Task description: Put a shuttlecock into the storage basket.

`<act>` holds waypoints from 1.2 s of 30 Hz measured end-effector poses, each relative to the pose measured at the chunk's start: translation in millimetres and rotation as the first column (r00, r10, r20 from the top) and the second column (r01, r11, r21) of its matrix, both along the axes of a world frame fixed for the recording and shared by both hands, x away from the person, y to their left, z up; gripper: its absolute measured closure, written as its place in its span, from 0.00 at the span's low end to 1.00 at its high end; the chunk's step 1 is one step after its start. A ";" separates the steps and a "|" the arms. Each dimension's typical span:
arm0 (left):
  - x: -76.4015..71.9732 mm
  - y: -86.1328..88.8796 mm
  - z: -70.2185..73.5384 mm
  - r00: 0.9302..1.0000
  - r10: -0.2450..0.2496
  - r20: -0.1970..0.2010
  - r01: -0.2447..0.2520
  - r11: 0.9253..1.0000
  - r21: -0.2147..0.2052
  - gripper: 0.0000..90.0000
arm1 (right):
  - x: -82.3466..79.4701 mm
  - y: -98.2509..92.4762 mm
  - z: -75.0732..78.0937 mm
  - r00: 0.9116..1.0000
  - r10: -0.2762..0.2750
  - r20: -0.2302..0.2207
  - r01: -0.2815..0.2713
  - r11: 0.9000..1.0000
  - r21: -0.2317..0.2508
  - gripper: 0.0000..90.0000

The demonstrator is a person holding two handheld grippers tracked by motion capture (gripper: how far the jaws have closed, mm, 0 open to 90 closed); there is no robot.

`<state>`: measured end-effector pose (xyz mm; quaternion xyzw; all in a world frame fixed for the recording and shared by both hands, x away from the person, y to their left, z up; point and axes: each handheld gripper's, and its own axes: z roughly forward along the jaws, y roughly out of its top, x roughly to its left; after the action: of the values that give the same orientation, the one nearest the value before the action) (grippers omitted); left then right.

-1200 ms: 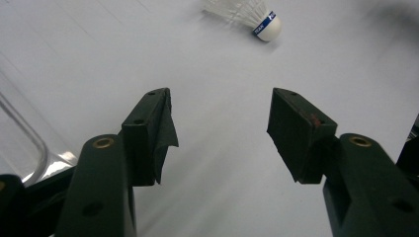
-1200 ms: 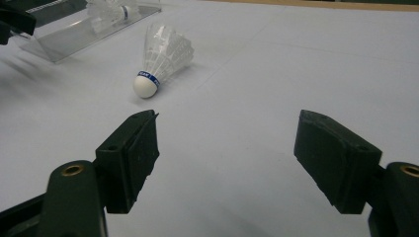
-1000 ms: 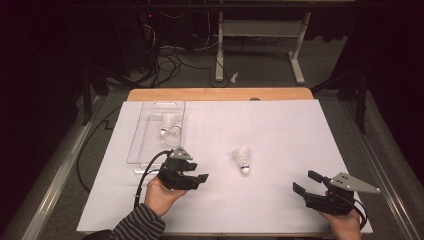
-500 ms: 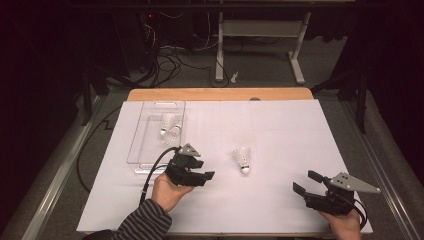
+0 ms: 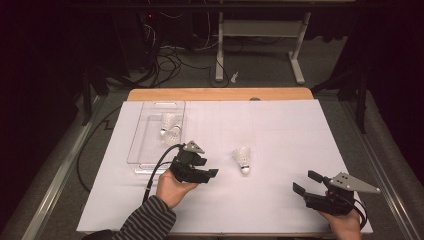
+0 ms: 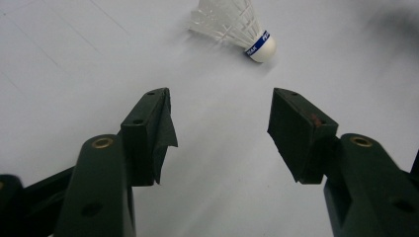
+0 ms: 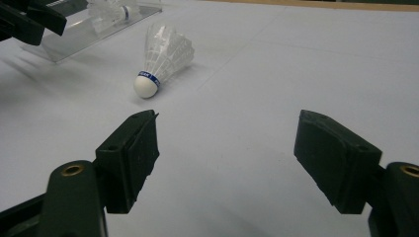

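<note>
White feathered shuttlecock with a blue band round its white cork [image 5: 242,160] lying on its side on the white-covered counter [image 5: 280,130], cork toward the near edge; the landmark for all below. Left tongs [image 5: 212,172] just to its left, pointed at it, apart from it. Jaws spread wide, having just been opening a little, with nothing between them; in the left gripper view the shuttlecock [image 6: 236,25] ahead of the pads [image 6: 157,133], untouched. Right tongs [image 5: 306,183] well to its right and nearer the front edge, jaws wide open and empty. Clear plastic rectangular tray [image 5: 144,145] to its left, beyond the left tongs, with two more white shuttlecocks [image 5: 169,127] lying inside.
</note>
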<state>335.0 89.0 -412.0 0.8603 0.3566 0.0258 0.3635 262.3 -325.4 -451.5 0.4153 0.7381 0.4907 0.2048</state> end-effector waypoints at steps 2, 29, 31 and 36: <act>1.1 -2.1 0.1 1.000 0.000 -0.001 0.000 1.000 -0.001 0.47 | -0.1 -0.1 0.0 1.000 0.000 0.000 0.000 1.000 0.000 0.28; 21.8 -23.6 5.8 1.000 -0.012 0.001 0.012 1.000 0.005 0.44 | 0.1 -0.2 -0.1 1.000 0.003 -0.002 -0.003 1.000 -0.002 0.28; 24.0 -25.5 7.1 1.000 -0.014 0.000 0.014 1.000 0.005 0.44 | 0.1 -0.1 -0.1 1.000 0.004 -0.002 -0.004 1.000 -0.004 0.28; 29.6 -30.6 8.5 1.000 -0.015 -0.003 0.015 1.000 0.006 0.44 | 0.2 -0.1 -0.2 1.000 0.004 -0.003 -0.004 1.000 -0.003 0.28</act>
<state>364.6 58.4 -403.5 0.8641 0.3504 0.0227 0.3606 262.5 -325.6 -451.6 0.4141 0.7401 0.4893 0.2035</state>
